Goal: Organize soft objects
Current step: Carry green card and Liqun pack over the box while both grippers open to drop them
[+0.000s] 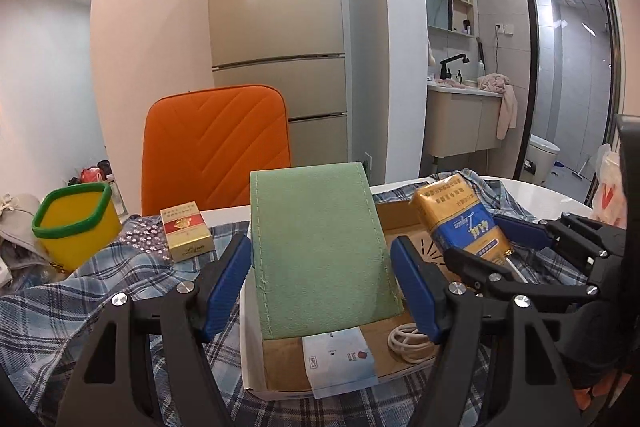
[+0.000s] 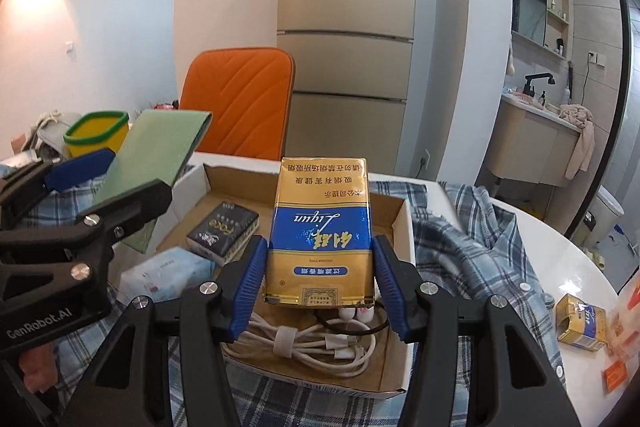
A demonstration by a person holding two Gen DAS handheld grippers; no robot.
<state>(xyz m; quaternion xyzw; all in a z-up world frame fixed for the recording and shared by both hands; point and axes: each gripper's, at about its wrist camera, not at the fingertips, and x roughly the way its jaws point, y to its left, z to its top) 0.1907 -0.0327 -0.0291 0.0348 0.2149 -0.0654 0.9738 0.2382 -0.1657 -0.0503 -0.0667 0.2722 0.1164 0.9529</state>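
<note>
My left gripper [image 1: 320,267] is shut on a flat green felt pouch [image 1: 322,247] and holds it upright over the cardboard box [image 1: 256,359]; it also shows in the right wrist view [image 2: 156,155]. My right gripper [image 2: 320,263] is shut on a gold and blue cigarette pack [image 2: 320,231], held upright over the same box [image 2: 404,227]; the pack also shows in the left wrist view [image 1: 460,219]. In the box lie a coiled white cable [image 2: 304,347], a dark pack [image 2: 224,231] and a pale blue packet [image 2: 168,275].
A blue plaid shirt [image 2: 480,259] covers the white table [image 2: 580,259] under the box. A yellow cup with a green rim [image 1: 76,223] and a red-gold pack [image 1: 186,231] stand at the left. Another gold pack [image 2: 580,319] lies at the right. An orange chair [image 1: 216,147] stands behind.
</note>
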